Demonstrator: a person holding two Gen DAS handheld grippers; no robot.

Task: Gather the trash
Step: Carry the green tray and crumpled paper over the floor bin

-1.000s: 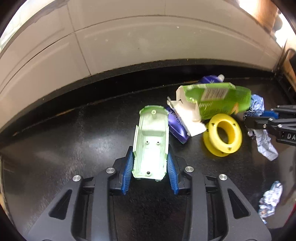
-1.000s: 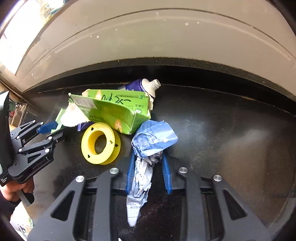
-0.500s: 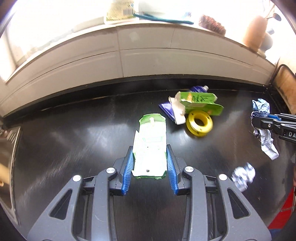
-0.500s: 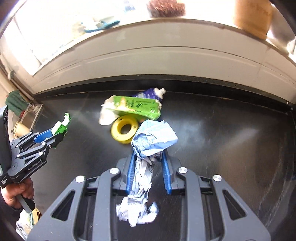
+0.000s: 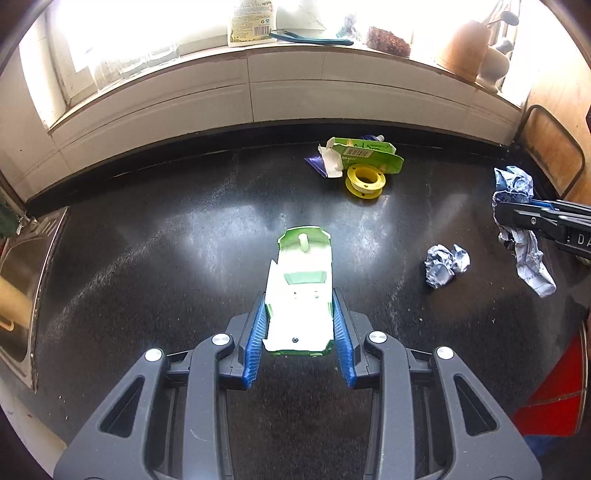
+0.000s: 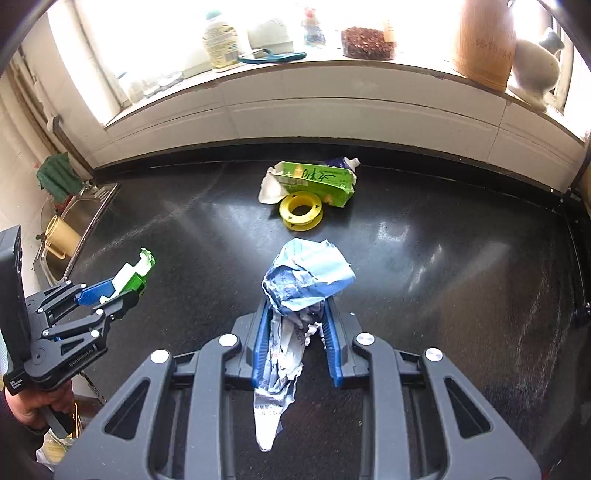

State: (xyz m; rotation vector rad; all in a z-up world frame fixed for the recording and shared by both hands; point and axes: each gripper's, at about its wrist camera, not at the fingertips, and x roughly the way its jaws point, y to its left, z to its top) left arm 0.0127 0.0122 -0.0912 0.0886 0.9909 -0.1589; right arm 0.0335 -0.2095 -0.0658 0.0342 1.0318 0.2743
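Left tool (image 5: 300, 325) gripped your green-white plastic piece (image 5: 301, 291), right tool (image 6: 295, 332) the crumpled wrapper (image 6: 303, 284); carrying both off the counter (image 5: 166, 236), next needs a bin; carton (image 5: 364, 155) remained at 1 o'clock.

- Window (image 5: 155, 33) blown out white, daylight from behind
- Glare streaks on the black counter (image 5: 184, 240)
- Fisheye bends edges; corners vignetted dark

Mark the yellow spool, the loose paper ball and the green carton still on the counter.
yellow spool (image 6: 300, 209): right wrist view, on its upper flange rim.
loose paper ball (image 5: 445, 264): left wrist view, on its crumpled middle.
green carton (image 6: 317, 181): right wrist view, on its printed side.
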